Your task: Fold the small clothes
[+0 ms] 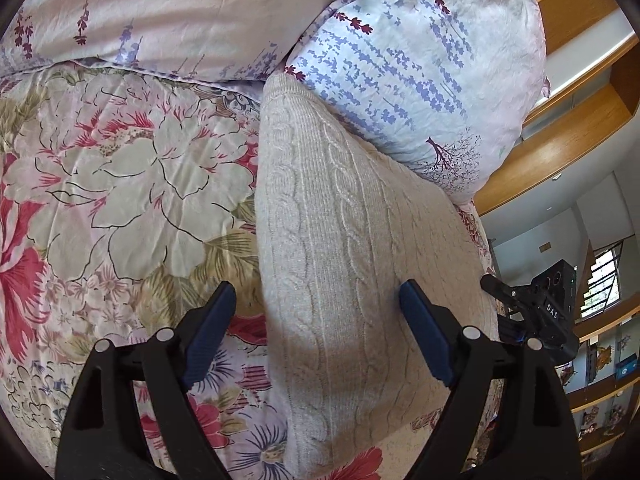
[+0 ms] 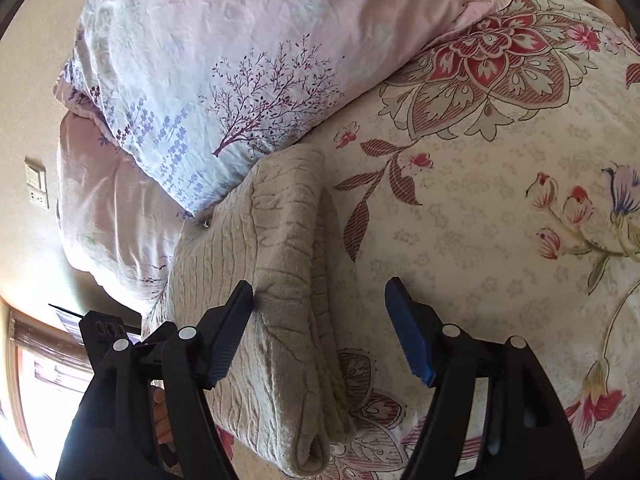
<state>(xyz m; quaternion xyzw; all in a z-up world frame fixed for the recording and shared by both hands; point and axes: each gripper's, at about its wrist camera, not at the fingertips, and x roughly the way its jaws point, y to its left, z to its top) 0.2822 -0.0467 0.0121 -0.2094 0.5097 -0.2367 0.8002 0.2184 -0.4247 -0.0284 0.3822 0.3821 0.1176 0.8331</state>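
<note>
The beige cable-knit sweater (image 1: 340, 248) lies folded on the floral quilted bedspread (image 1: 120, 184), its far end against the lavender-print pillow (image 1: 416, 80). Both grippers — left (image 1: 318, 336), right (image 2: 320, 324) — hover spread and empty over its near end. Pinch all layers together, probably at the folded edge.

sweater's (image 1: 340, 260) far end tucked under pillow (image 1: 420, 80), shelf items (image 1: 608, 368) blurred
</note>
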